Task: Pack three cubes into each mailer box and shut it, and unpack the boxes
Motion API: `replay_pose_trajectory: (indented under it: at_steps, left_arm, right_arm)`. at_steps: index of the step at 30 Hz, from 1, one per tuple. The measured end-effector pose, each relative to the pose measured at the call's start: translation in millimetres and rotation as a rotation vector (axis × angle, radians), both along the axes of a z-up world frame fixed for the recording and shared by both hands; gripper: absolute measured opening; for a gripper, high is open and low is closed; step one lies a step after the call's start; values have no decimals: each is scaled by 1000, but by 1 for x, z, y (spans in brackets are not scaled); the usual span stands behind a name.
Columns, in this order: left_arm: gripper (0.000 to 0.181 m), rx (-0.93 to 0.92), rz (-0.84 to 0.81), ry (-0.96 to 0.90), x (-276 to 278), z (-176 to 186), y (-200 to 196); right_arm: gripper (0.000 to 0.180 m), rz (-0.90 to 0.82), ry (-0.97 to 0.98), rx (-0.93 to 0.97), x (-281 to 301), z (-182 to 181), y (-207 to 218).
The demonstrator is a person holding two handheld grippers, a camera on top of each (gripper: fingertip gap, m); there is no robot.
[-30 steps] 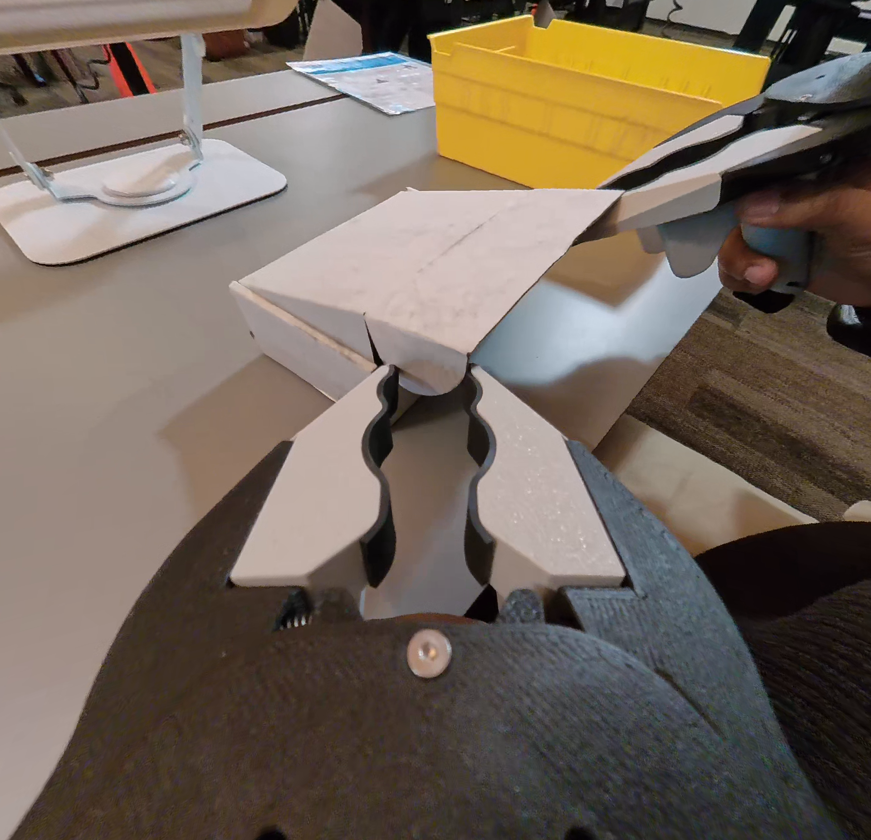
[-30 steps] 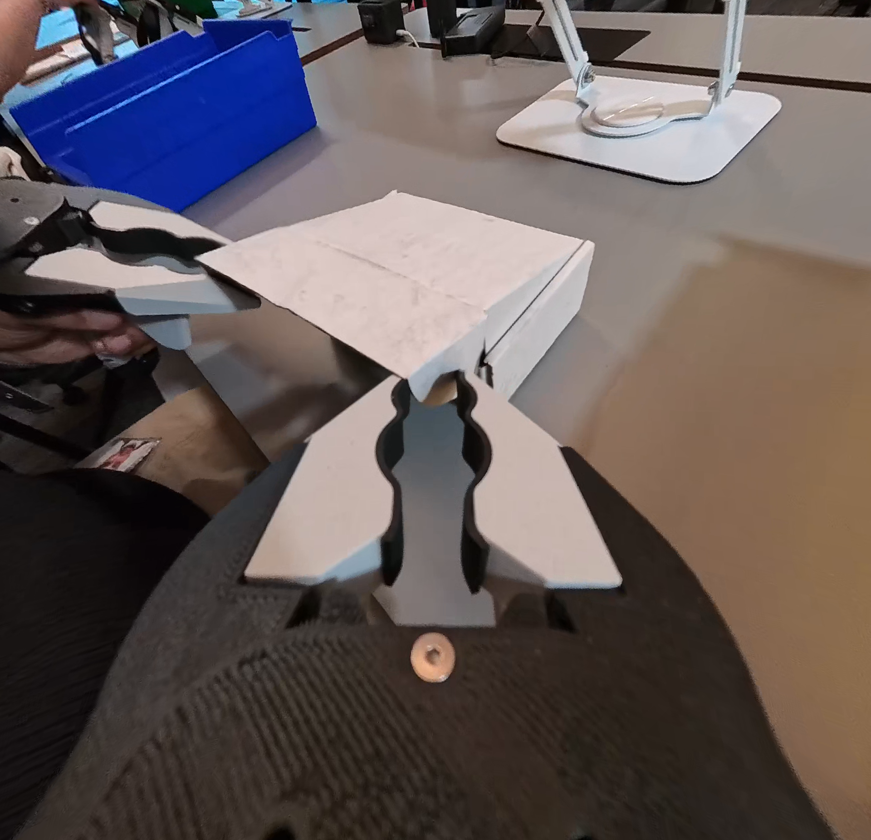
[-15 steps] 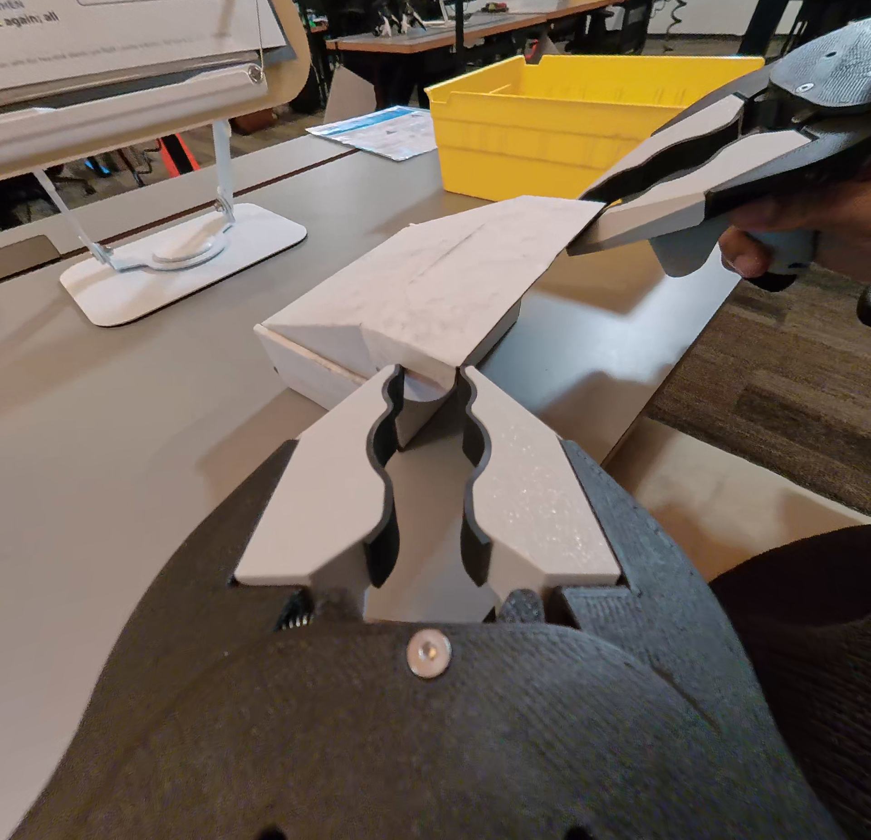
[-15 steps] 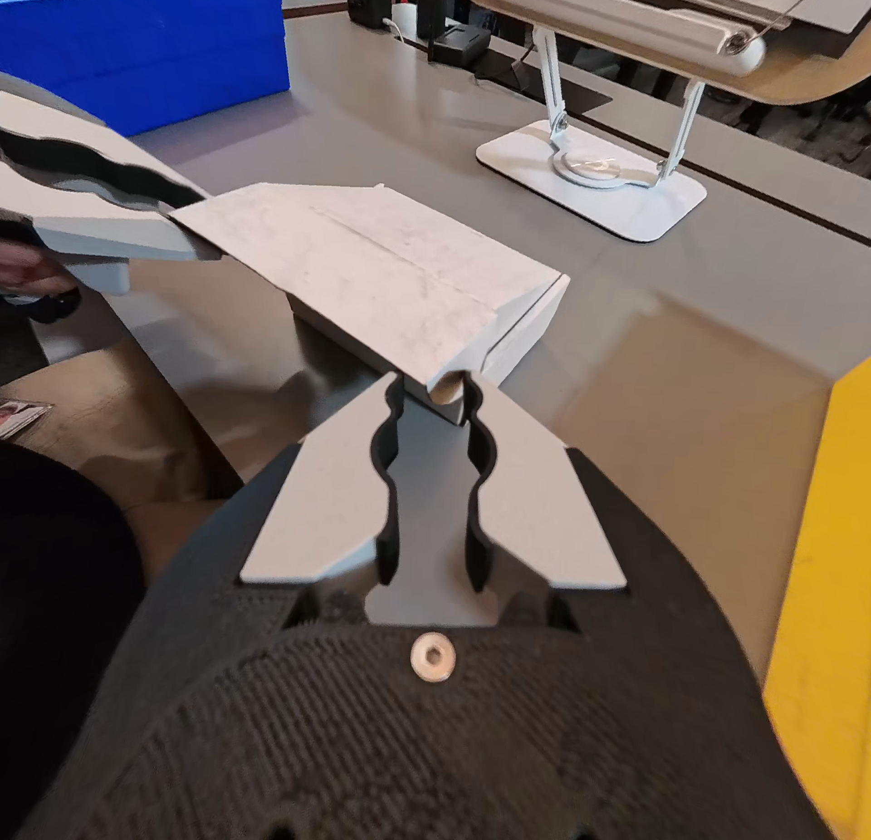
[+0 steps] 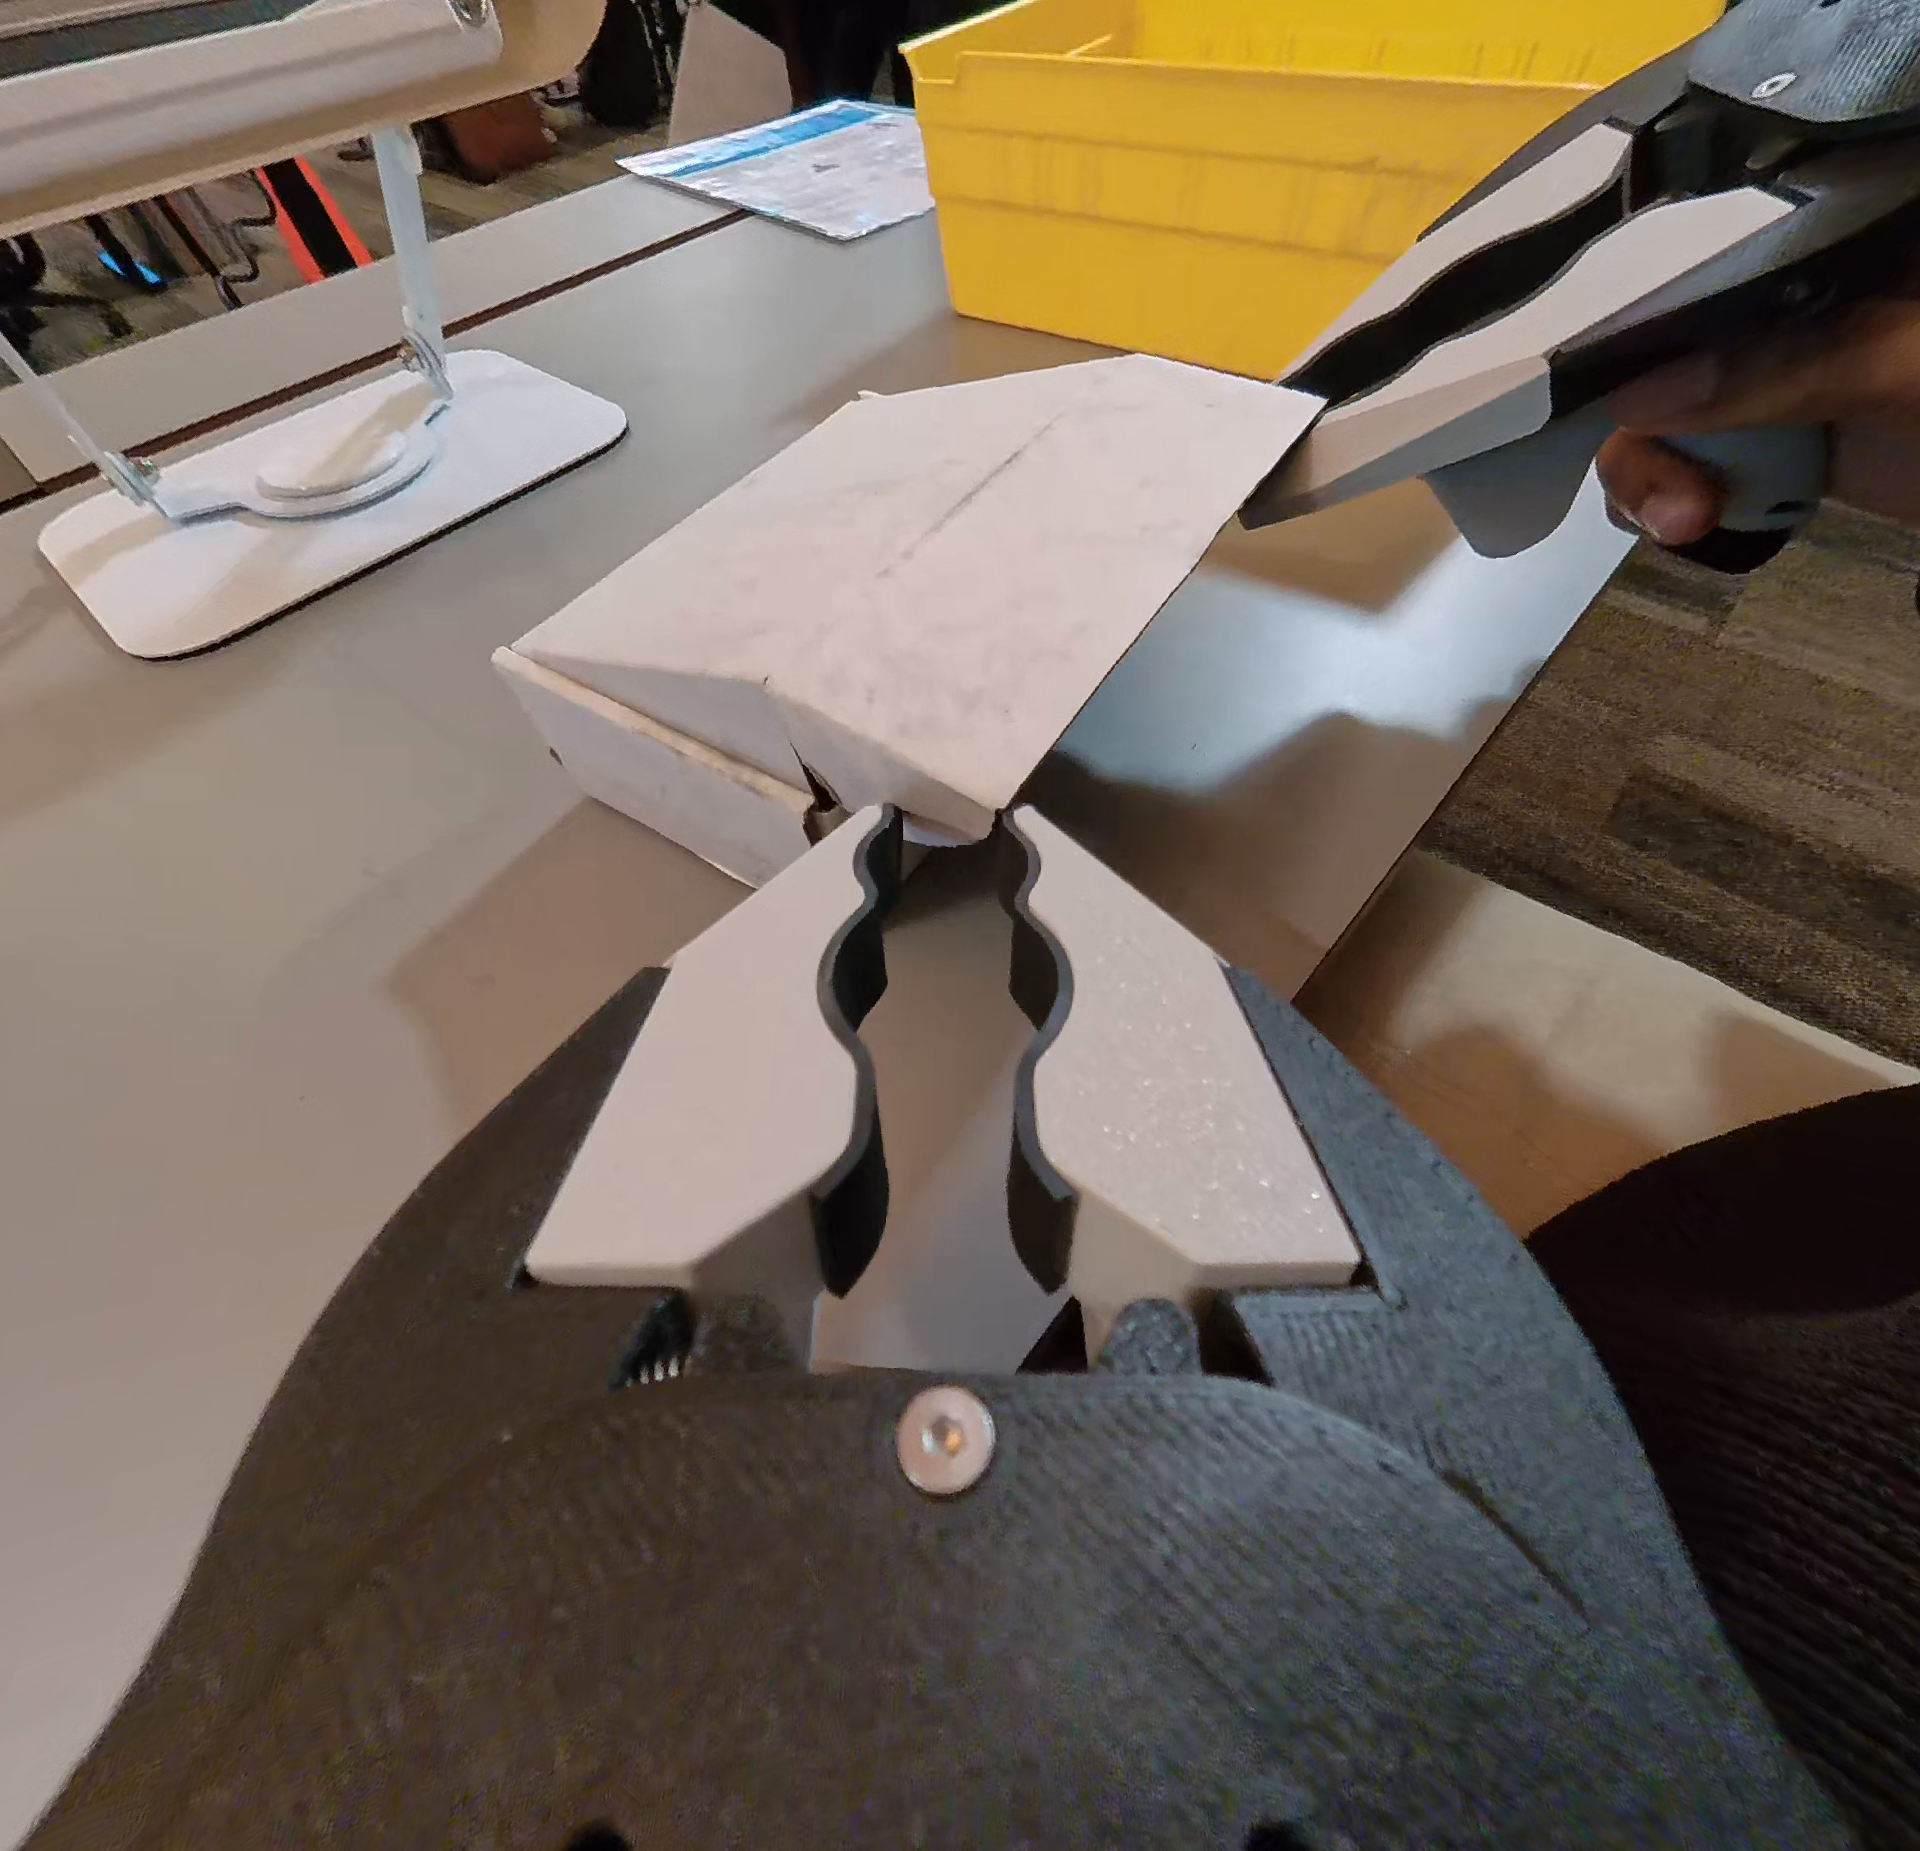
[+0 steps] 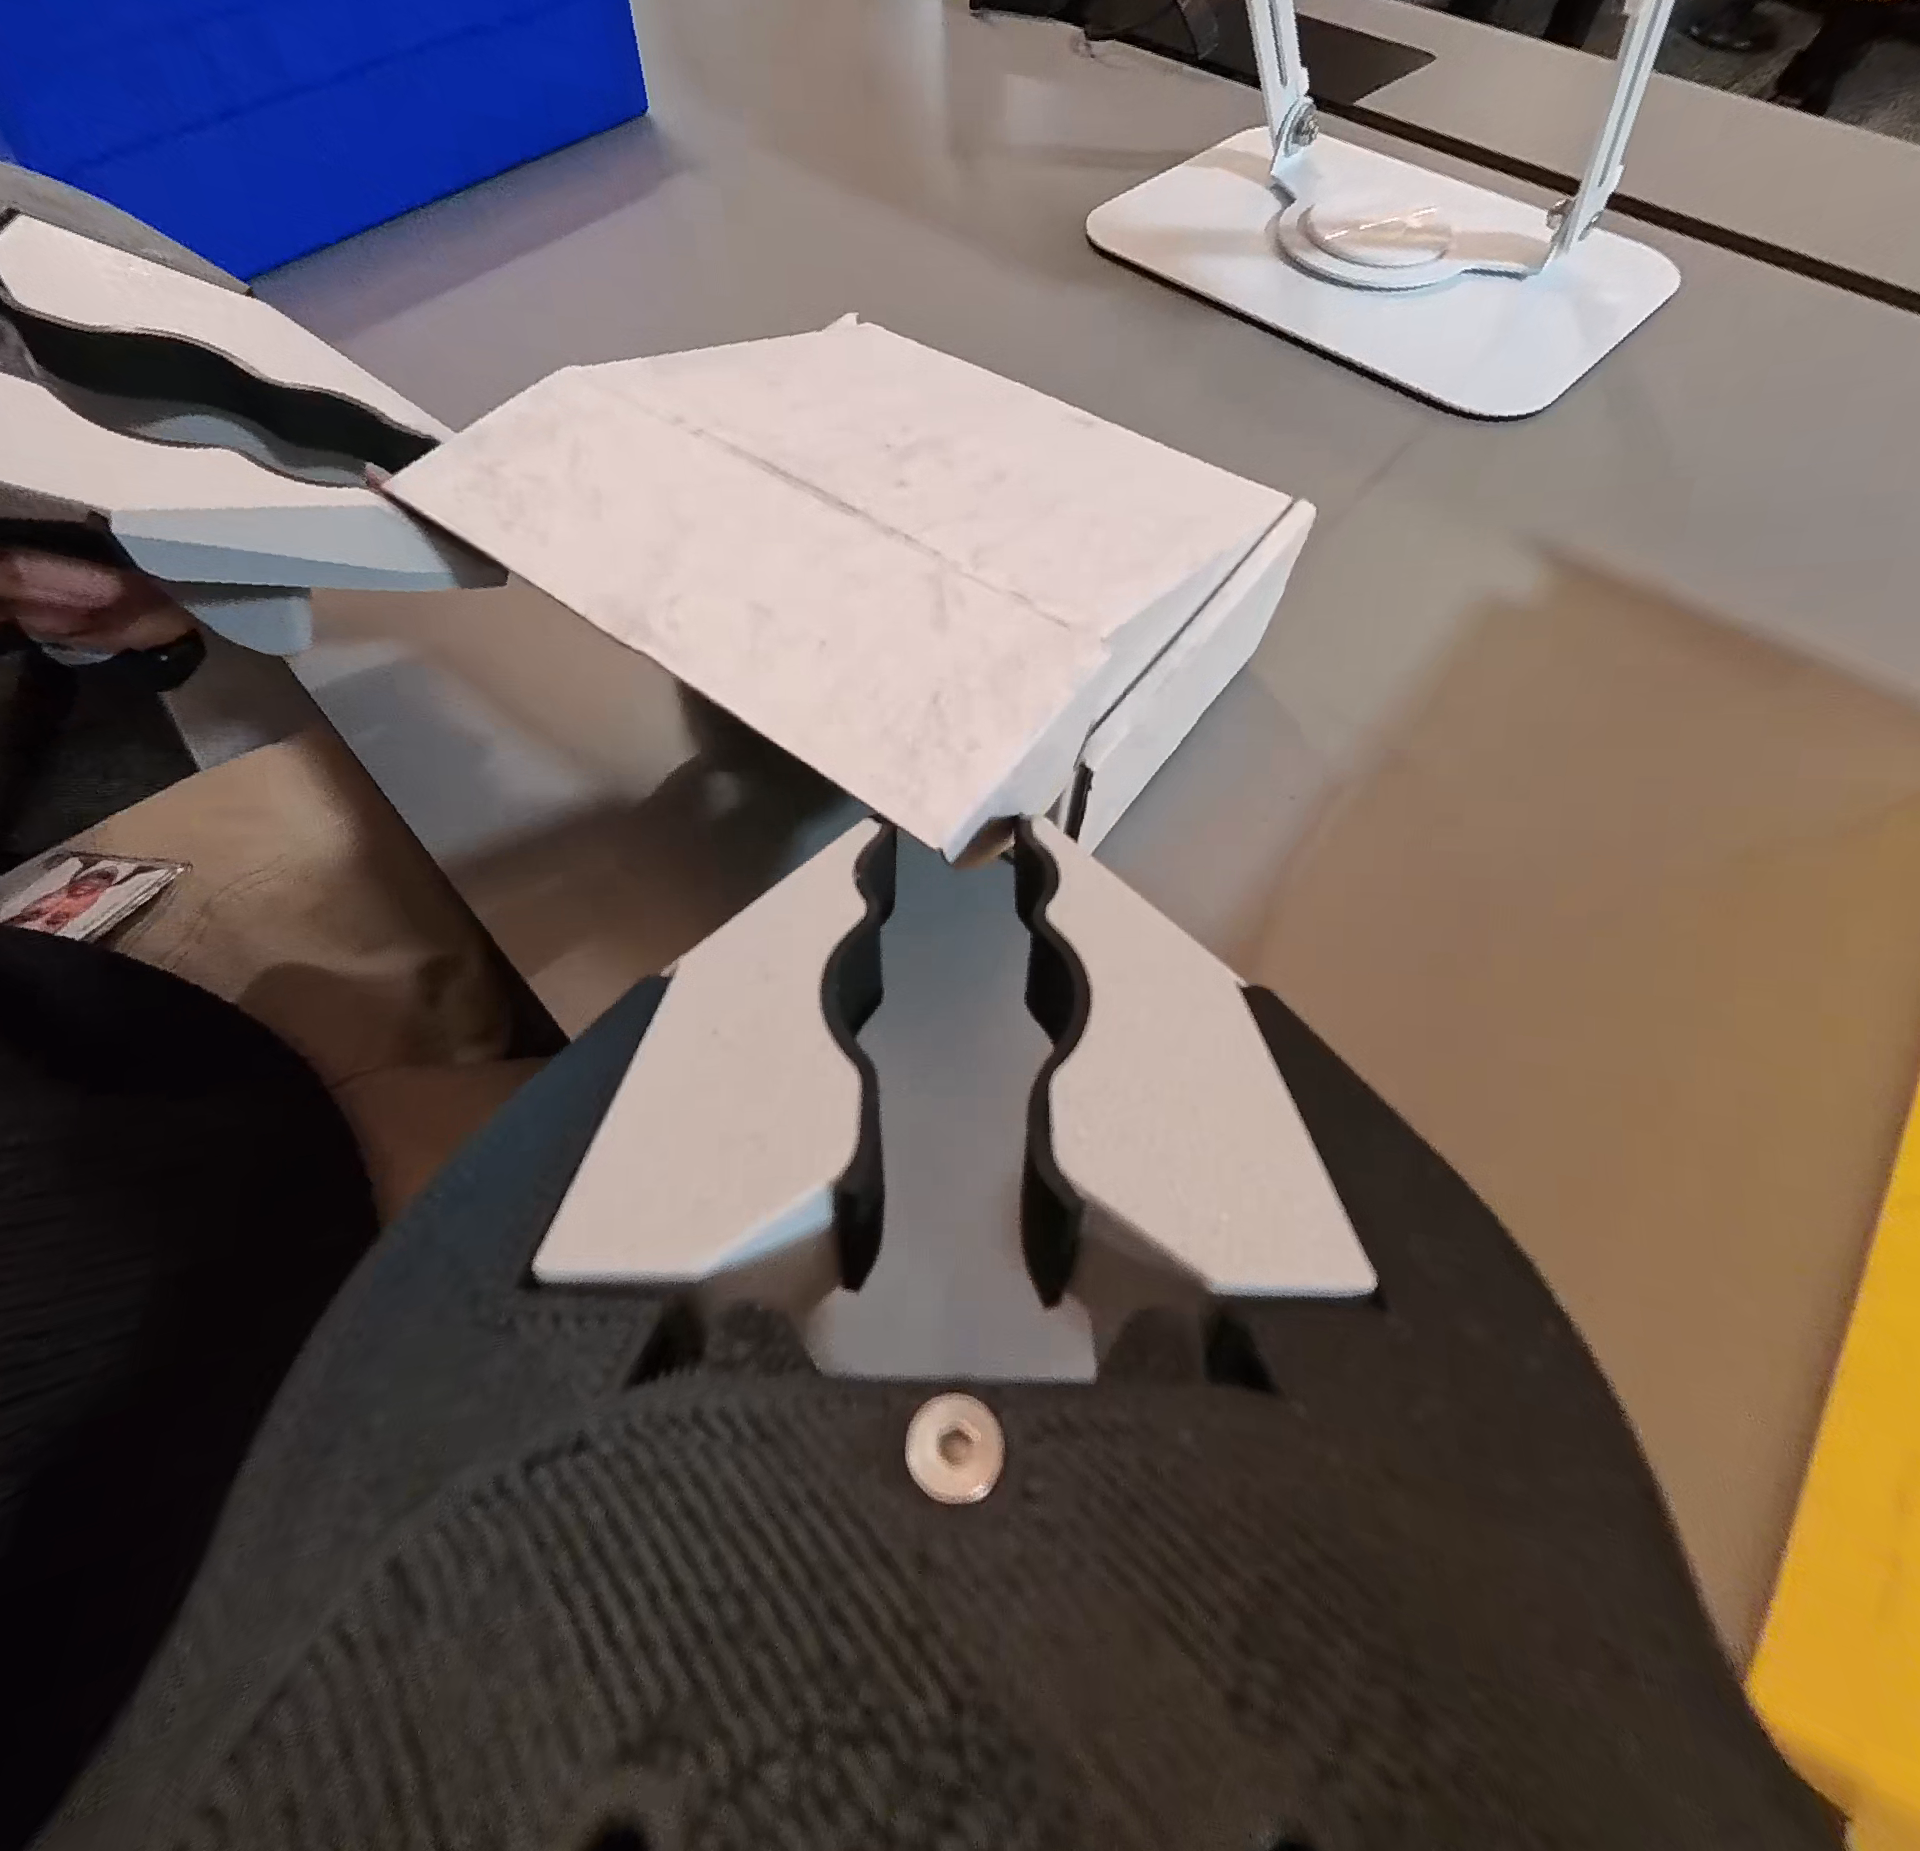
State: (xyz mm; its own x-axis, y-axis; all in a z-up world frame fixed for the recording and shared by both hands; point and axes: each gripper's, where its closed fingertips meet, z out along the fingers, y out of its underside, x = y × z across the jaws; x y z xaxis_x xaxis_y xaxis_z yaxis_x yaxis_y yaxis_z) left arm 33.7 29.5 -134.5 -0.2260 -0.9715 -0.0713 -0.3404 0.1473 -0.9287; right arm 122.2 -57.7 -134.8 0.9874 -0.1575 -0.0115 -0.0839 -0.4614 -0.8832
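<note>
Left tongs and right tongs, each pinching mailer box lid corners

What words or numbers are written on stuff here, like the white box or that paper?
On the mailer box: none.
On the blue-and-white sheet: print too small to read.
On the small card: too small and blurred to read.
On the yellow bin and blue bin: none showing.

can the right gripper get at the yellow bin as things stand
Probably not right away: the right gripper is shut on a corner of the box lid. The yellow bin sits close beside it, nothing between.
</note>
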Motion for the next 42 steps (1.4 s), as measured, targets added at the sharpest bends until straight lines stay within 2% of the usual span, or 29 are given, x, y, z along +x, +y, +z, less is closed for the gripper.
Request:
replay_pose_trajectory:
  at_steps: [7,18,42]
  left_arm:
    - [17,26,24,-14,1,2,5]
    - [17,32,31,-23,1,3,8]
    - [17,28,29,-24,2,3,8]
  right_arm:
    - [16,-12,-74,-30,4,-1,-1]
    - [23,-31,-94,-7,8,4,-2]
    - [23,-29,-119,-10,7,5,-1]
